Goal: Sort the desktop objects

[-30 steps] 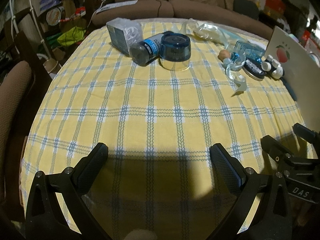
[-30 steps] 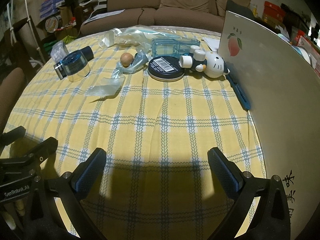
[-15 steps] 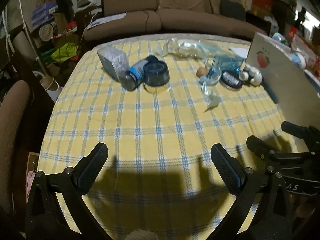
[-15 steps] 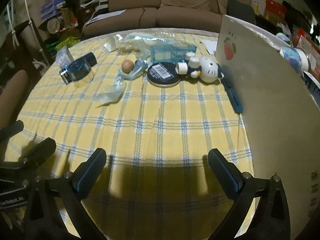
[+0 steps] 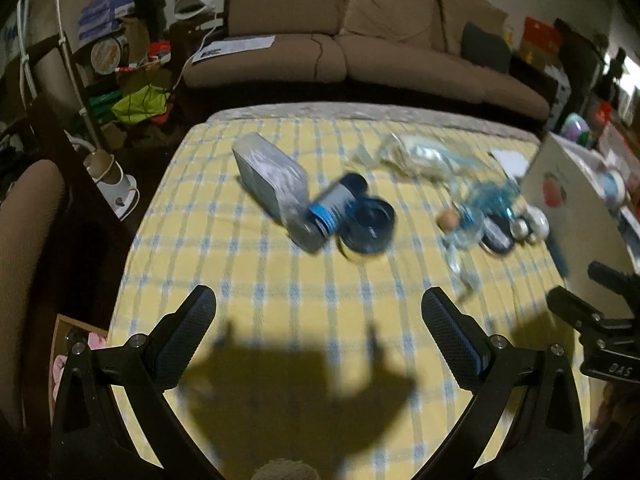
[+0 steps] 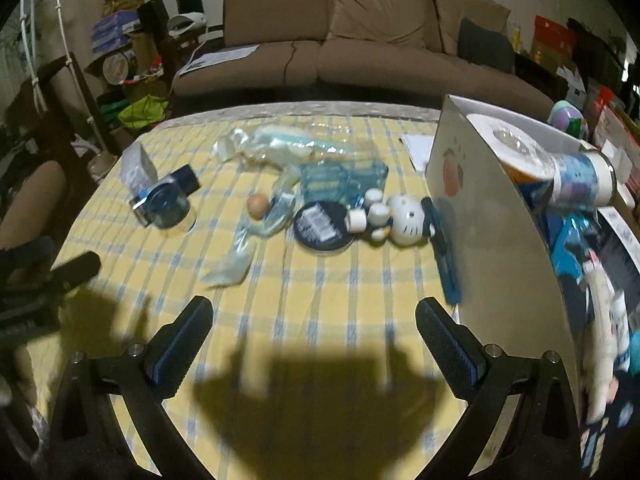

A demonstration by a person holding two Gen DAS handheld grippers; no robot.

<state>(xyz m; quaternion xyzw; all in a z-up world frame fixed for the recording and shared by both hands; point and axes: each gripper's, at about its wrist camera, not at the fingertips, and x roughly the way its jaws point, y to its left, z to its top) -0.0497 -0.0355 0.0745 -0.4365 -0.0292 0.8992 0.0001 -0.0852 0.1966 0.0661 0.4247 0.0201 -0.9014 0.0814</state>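
Observation:
On the yellow checked tablecloth (image 5: pixel 248 264) lie a wrapped grey box (image 5: pixel 272 178), a dark bottle with a blue band (image 5: pixel 334 206) and a round blue-lidded jar (image 5: pixel 370 228). Further right are a small brown ball (image 6: pixel 257 204), a round black tin (image 6: pixel 322 226), a white cat figurine (image 6: pixel 404 214), a clear blue case (image 6: pixel 340 176) and crumpled clear plastic (image 6: pixel 276 146). My left gripper (image 5: pixel 318 320) hangs open above the near cloth, holding nothing. My right gripper (image 6: pixel 314 330) is open too, high over the near cloth.
A white box with a peach print (image 6: pixel 488 216) stands at the table's right, filled with a tape roll, cups and packets. A blue pen-like thing (image 6: pixel 446 264) lies against its side. A brown sofa (image 6: pixel 360 52) sits beyond the table; a chair (image 5: pixel 24 248) and clutter stand left.
Both grippers have risen and pulled back from the table, so the objects look smaller and farther off. The inside of the white box has come into view. Both stay open.

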